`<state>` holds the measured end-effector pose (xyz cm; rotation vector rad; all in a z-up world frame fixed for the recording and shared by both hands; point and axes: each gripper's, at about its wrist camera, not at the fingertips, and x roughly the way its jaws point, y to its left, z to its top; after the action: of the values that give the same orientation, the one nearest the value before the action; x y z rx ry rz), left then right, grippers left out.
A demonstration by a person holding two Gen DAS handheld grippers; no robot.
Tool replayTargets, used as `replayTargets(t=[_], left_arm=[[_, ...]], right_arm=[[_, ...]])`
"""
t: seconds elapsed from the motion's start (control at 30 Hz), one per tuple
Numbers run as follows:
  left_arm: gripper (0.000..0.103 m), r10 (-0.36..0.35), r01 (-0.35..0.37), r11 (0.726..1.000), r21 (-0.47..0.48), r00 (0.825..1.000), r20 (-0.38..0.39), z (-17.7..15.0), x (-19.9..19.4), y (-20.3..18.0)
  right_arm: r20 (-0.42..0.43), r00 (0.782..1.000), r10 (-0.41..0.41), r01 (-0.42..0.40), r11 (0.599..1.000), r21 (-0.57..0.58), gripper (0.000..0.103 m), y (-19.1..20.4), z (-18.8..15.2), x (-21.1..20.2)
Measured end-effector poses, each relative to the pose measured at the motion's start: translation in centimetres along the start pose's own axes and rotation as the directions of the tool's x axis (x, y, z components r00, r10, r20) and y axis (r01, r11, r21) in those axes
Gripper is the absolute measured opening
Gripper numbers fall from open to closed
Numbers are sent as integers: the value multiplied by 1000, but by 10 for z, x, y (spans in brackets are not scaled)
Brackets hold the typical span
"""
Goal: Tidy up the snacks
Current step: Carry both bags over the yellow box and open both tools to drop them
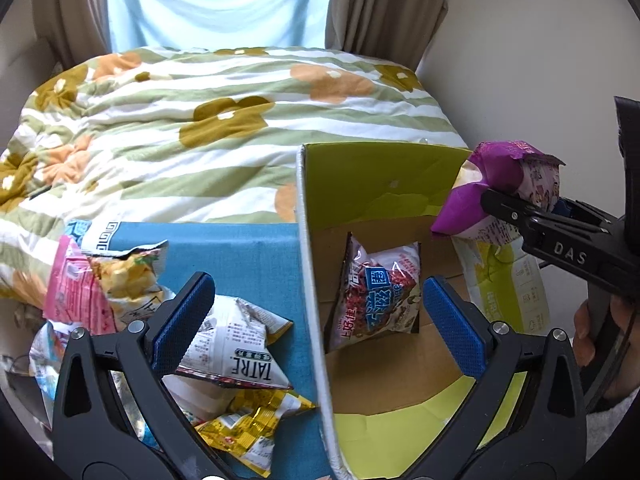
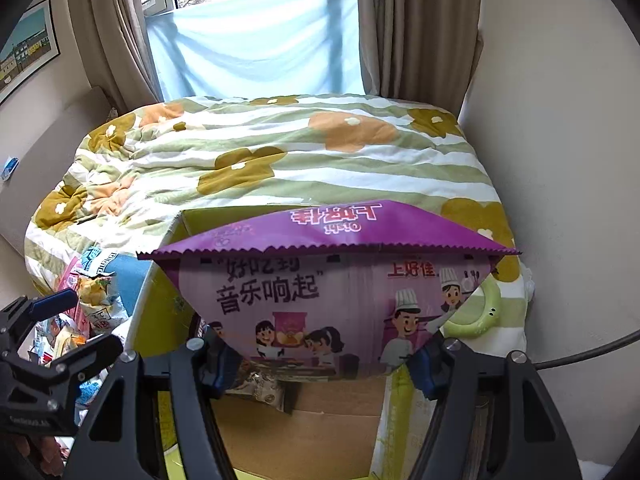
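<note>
- Tongs first: my left gripper has its jaws spread wide with nothing between the pads, straddling the box's near wall above the pile.
- Packets heaped on the blue cloth just under that gripper look light, puffy and crinkly; foil will slide, so I'd pinch a sealed end seam, not the air-filled middle.
- Right gripper is pinching the purple bag by its lower end, held over the open cardboard box; it seems soft, nearly weightless, and the crisps inside would crush under a hard squeeze.
- One red-and-blue packet already leans inside the box.
- Beyond lies the flowered quilt, then the curtains.
</note>
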<state>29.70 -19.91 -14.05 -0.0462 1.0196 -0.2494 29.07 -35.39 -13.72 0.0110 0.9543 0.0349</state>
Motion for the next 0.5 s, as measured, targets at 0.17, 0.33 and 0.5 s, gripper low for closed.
replayTargets(t=[0.17,0.33,0.5], left_arm=[[103,6,-6,1000,-4,1000,-8,-5,0,8],[103,24,-24,1000,3,1000,-9,-10,-1,7],[103,33,-33,999,7,999,-11,-17,-6,6]], right_arm=[[-38,999,8,-6,1000,31,68,0,5,25],[-1,1000,-13,13,999,53,103,-2,3,24],[-22,1000,-7,8,997,72,103,-6,-13,13]])
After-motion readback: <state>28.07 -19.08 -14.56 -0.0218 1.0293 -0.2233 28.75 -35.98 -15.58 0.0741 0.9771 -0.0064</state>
